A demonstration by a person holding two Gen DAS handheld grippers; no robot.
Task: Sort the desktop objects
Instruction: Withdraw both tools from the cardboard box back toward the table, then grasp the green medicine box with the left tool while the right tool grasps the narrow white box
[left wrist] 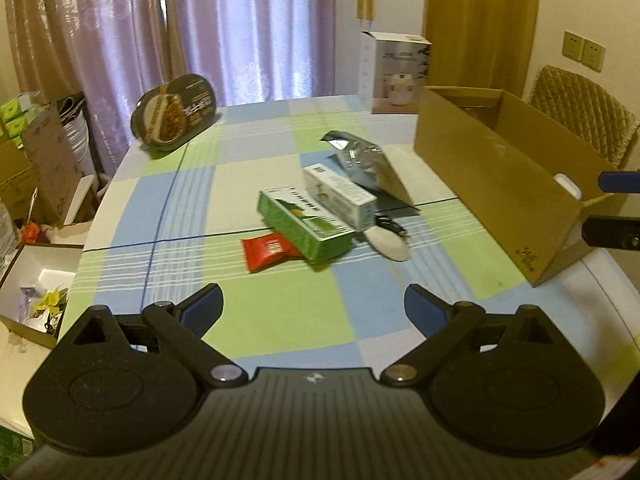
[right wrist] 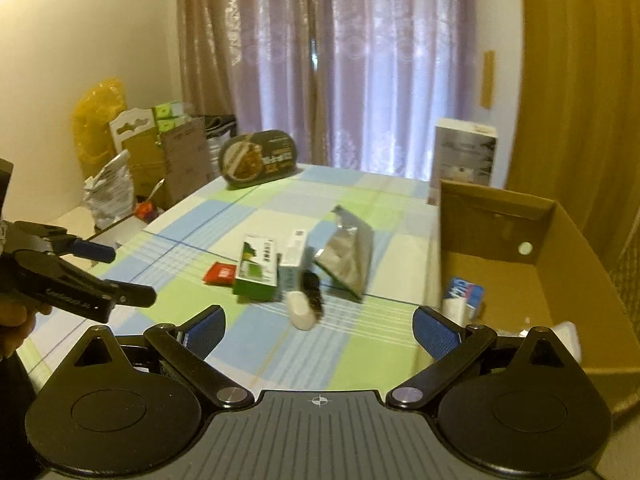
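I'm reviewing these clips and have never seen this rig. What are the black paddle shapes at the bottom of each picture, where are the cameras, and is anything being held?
No robot here: a person carries two hand-held grippers, each with a fisheye camera looking forward along its fingers. The black shapes are each gripper's own body. The left gripper and the right gripper are both open and hold nothing. On the checked tablecloth lie a green box, a white box, a red packet, a silver pouch and a white oval object. An open cardboard box stands on the right, already containing a few items.
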